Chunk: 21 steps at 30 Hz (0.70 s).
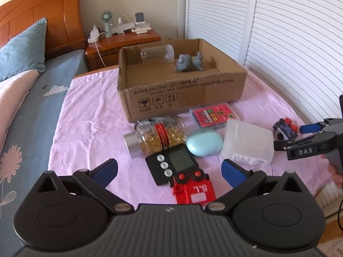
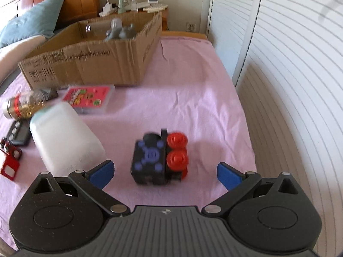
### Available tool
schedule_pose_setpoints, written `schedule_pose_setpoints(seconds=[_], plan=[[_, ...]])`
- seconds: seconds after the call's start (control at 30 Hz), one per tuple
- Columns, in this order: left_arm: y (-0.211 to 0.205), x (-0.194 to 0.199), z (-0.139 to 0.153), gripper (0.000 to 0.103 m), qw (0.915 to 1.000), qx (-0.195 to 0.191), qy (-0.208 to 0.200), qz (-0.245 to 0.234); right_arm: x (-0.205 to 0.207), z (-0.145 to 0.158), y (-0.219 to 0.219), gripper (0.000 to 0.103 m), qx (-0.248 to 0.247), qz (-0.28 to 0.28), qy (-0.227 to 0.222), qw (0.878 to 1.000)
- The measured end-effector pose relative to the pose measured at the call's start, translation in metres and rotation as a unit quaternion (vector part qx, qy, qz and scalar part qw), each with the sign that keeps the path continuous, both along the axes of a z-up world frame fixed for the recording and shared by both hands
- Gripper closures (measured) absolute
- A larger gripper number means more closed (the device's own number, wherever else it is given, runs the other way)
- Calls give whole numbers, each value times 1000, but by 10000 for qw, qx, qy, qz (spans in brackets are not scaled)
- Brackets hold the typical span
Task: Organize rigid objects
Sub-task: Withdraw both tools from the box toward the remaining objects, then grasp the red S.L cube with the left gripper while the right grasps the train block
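Nearest, my left gripper spread wide over the red toy truck, my right gripper equally wide around the black toy with red wheels, neither touching, beyond them the cardboard box on pink cloth.

Left gripper: jaws spread wide, blue pads well apart, nothing between them. Body level, fingers pointing forward and slightly down.

Right gripper: jaws spread wide, blue pads well apart, not touching anything. Fingers angled forward and down. In the left wrist view it enters from the right edge, fingers pointing left, one blue pad above the dark lower finger, a gap between them.

A hand grips the right gripper's handle at the frame edge; only part of it shows.
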State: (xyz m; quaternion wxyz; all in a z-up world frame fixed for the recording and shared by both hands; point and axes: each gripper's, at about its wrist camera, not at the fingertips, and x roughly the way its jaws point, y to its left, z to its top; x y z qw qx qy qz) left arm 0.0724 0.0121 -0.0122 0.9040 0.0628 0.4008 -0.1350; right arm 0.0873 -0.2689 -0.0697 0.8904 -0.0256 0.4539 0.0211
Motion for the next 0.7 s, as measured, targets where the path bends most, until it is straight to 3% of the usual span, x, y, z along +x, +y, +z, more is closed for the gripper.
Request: schedule_pose_setpoints(seconds=[0.43, 0.57, 0.7], plan=[[-21, -3, -44, 1, 9988, 222, 410, -147, -14, -7, 4, 0, -49, 264, -314, 9991], [-27, -3, -44, 1, 9985, 305, 442, -145, -15, -8, 4, 0, -43, 269, -361, 9990], [-25, -13, -25, 1, 9987, 460, 214, -24, -15, -8, 4, 0, -38, 301, -367, 9989]])
